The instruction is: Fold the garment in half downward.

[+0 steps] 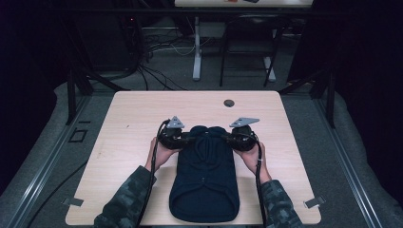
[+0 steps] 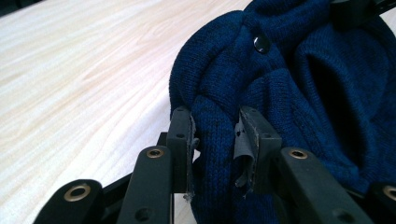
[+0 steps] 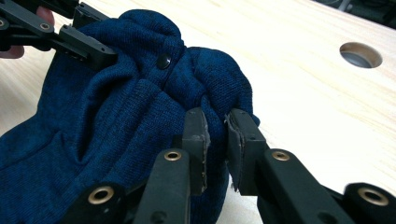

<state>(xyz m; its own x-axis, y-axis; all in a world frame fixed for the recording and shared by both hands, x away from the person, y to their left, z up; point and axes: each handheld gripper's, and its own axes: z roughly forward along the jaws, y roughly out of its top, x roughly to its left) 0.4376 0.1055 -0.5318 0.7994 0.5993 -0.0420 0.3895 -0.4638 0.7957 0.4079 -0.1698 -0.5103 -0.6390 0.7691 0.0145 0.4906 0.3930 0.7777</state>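
**Both claws pinched on navy knit sweater**

Navy knit sweater point(image 1: 204, 175) lying mid-table, hem toward the near table edge point(image 1: 190, 222), top end bunched. Left gripper point(image 2: 215, 140) clamped on a fold at sweater's far-left corner; right gripper point(image 3: 215, 140) clamped likewise at far-right corner. Black snap button point(image 3: 163, 61) between the two grips. Round cable hole point(image 1: 229, 103) beyond sweater. No readable writing. Bare wood on either side of sweater.

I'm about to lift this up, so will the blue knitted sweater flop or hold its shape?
Likely floppy: the blue knitted sweater bunches into soft folds where the left gripper and right gripper pinch it. Probably grippy, since its knit looks coarse.
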